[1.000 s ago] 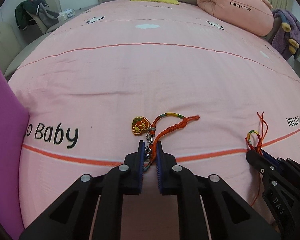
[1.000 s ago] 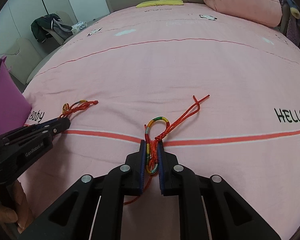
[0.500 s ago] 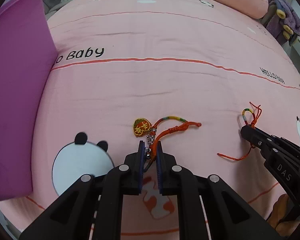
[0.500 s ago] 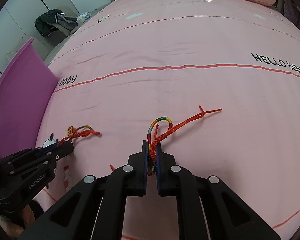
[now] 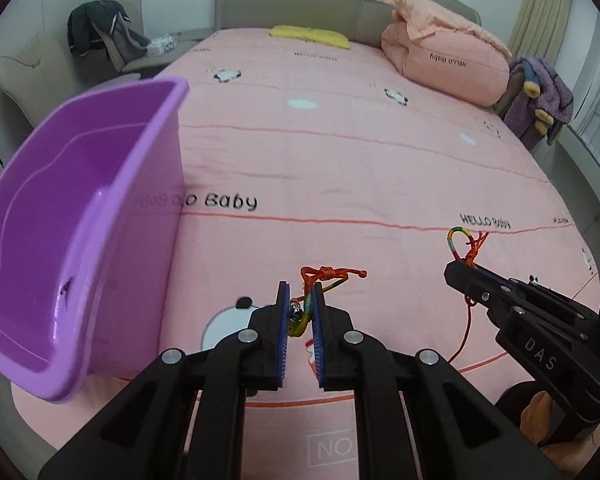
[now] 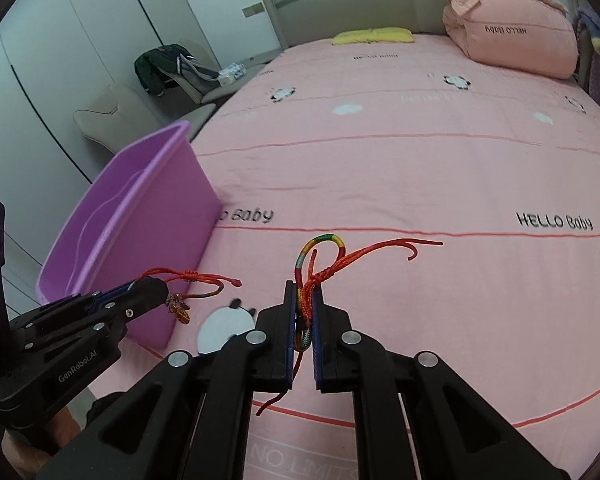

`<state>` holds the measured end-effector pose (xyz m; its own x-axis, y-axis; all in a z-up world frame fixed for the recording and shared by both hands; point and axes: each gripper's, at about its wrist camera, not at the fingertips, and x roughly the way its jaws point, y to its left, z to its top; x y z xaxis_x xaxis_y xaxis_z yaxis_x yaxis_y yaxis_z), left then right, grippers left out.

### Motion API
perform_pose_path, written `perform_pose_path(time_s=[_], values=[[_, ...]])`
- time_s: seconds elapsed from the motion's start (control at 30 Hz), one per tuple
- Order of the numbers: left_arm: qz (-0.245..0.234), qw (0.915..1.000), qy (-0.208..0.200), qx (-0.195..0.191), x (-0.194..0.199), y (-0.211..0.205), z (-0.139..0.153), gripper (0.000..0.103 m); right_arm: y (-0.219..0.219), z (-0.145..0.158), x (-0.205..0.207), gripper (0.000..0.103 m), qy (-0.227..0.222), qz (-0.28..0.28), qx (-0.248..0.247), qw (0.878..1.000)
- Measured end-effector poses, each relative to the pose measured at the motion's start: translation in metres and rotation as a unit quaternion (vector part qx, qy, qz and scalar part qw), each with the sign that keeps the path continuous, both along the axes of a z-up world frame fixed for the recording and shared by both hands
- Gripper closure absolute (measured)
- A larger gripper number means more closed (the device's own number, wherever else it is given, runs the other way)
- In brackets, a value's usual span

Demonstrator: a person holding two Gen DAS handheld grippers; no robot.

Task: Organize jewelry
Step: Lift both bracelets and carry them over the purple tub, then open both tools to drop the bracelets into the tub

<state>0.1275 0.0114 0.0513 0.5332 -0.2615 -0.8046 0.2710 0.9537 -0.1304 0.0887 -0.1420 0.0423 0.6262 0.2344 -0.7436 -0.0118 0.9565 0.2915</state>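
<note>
My left gripper (image 5: 299,296) is shut on a red and multicolour cord bracelet (image 5: 329,274) with small metal bells, held above the pink bed. In the right wrist view this bracelet's (image 6: 192,278) gold charm hangs below the left gripper (image 6: 162,290). My right gripper (image 6: 303,294) is shut on a second red cord bracelet (image 6: 320,254) with a rainbow loop, also lifted; it shows in the left wrist view (image 5: 466,246) at the right gripper's (image 5: 456,270) tips. A purple plastic bin (image 5: 72,216) stands at the left, open side up, close to the left gripper.
The pink bedsheet (image 5: 340,160) has panda prints and "HELLO Baby" text. A folded pink duvet (image 5: 444,60) and yellow cloth (image 5: 308,34) lie at the head. A chair with dark clothes (image 5: 100,36) stands beyond the bed's left side.
Both grippers have lifted their bracelets off the sheet and risen. The purple bin's open inside has come into view at the left, nearer the left gripper.
</note>
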Motion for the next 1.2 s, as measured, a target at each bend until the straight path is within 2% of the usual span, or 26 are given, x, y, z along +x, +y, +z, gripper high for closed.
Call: perform_pose_path(time_s=[0.13,0.27,0.47,0.63,0.77,0.97,1.2], values=[[0.020,0.9989,-0.041,-0.011,0.007,0.029,0.042,0.092,0.030,0.035,0.013,0.096,-0.031,0.029,0.005,0.999],[0.045,0.9958,-0.079,-0.006,0.011,0.066,0.077,0.092,0.065,0.060,0.028,0.096,-0.056,0.062,0.011,0.996],[0.096,0.9895,-0.107,0.009,0.026,0.130,0.099,0.092,0.126,0.081,0.057,0.096,-0.073,0.116,0.019,0.990],[0.146,0.9838,-0.100,0.023,0.041,0.180,0.091,0.092,0.170,0.083,0.082,0.096,-0.068,0.150,0.023,0.986],[0.181,0.9801,-0.077,0.025,0.051,0.212,0.073,0.092,0.204,0.073,0.100,0.096,-0.051,0.171,0.020,0.984],[0.213,0.9760,-0.034,0.029,0.061,0.237,0.047,0.092,0.244,0.055,0.120,0.096,-0.026,0.201,0.006,0.979],[0.234,0.9716,0.007,0.034,0.069,0.250,0.022,0.092,0.266,0.035,0.138,0.096,0.009,0.210,-0.018,0.978]])
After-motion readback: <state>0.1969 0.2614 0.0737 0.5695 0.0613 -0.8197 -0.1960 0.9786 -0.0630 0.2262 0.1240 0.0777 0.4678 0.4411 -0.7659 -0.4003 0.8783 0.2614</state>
